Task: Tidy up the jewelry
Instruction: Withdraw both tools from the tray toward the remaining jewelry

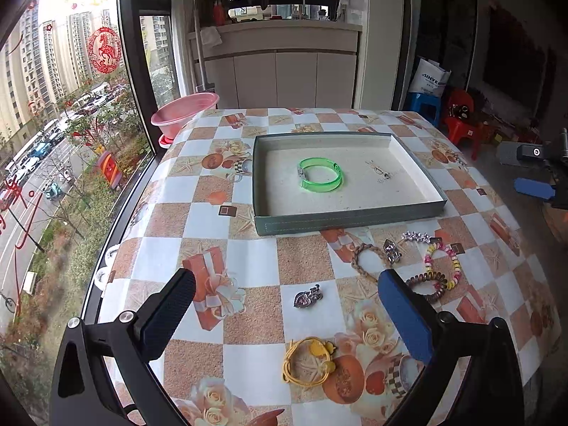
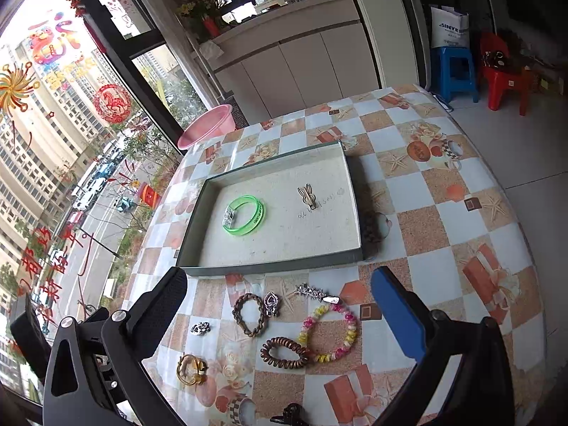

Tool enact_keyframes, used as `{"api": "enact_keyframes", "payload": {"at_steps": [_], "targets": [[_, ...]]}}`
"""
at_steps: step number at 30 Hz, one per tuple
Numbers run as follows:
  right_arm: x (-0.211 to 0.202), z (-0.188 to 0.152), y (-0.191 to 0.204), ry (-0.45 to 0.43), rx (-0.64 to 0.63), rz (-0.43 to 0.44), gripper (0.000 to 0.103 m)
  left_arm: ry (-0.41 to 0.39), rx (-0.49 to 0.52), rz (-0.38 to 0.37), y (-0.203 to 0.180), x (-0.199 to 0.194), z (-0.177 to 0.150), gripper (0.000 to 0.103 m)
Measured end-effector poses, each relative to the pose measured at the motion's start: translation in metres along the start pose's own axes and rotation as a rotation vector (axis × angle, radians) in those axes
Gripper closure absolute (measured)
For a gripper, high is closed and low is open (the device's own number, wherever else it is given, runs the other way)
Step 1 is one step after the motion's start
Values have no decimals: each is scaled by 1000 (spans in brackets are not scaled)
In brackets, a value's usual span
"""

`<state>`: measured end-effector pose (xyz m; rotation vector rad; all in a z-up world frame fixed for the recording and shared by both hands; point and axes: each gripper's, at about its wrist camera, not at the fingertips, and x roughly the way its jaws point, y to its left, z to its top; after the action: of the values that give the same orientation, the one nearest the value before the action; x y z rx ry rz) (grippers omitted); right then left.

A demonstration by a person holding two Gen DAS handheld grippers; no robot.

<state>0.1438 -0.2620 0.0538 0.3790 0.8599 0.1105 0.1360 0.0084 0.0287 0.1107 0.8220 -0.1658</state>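
Over on the window side of the worktop [image 2: 443,184], my left claw [image 1: 284,305] hangs spread wide with nothing in it, right above the little silver heart charm [image 1: 307,296], and the yellow hair tie [image 1: 309,361] lies closer to me. Moving right, the braided brown bracelet [image 2: 250,314], a silver heart clip [image 2: 271,303], the star barrette [image 2: 314,293], the coiled brown hair tie [image 2: 284,352] and the pink-and-yellow bead bracelet [image 2: 330,332] are all loose on the cloth, some touching. My right claw [image 2: 280,305] hovers over that bunch, also released and empty.

Beyond all of it sits the grey tray [image 2: 277,268], which so far has only the green bangle [image 2: 245,214] and a small bunny clip [image 2: 307,195] in it (so I'd say we're early on).

For the next grab I'd go for a piece that lies apart, like the charm, come straight down, and pinch across its narrow side so it doesn't skate on the slick cloth. The coiled tie and bead bracelet overlap, so lifting one could drag the other.
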Motion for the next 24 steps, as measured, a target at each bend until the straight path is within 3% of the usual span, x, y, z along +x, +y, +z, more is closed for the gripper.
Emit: {"api": "enact_keyframes", "payload": {"at_steps": [4, 13, 19, 24], "targets": [[-14, -26, 4, 24, -40, -35, 0, 16, -28, 13, 10, -8, -33, 0], [-10, -99, 15, 140, -145, -92, 0, 138, -24, -3, 14, 8, -100, 0], [12, -141, 12, 235, -144, -130, 0, 165, -51, -5, 16, 19, -110, 0], [26, -156, 14, 277, -174, -164, 0, 157, -39, -26, 10, 27, -107, 0]]}}
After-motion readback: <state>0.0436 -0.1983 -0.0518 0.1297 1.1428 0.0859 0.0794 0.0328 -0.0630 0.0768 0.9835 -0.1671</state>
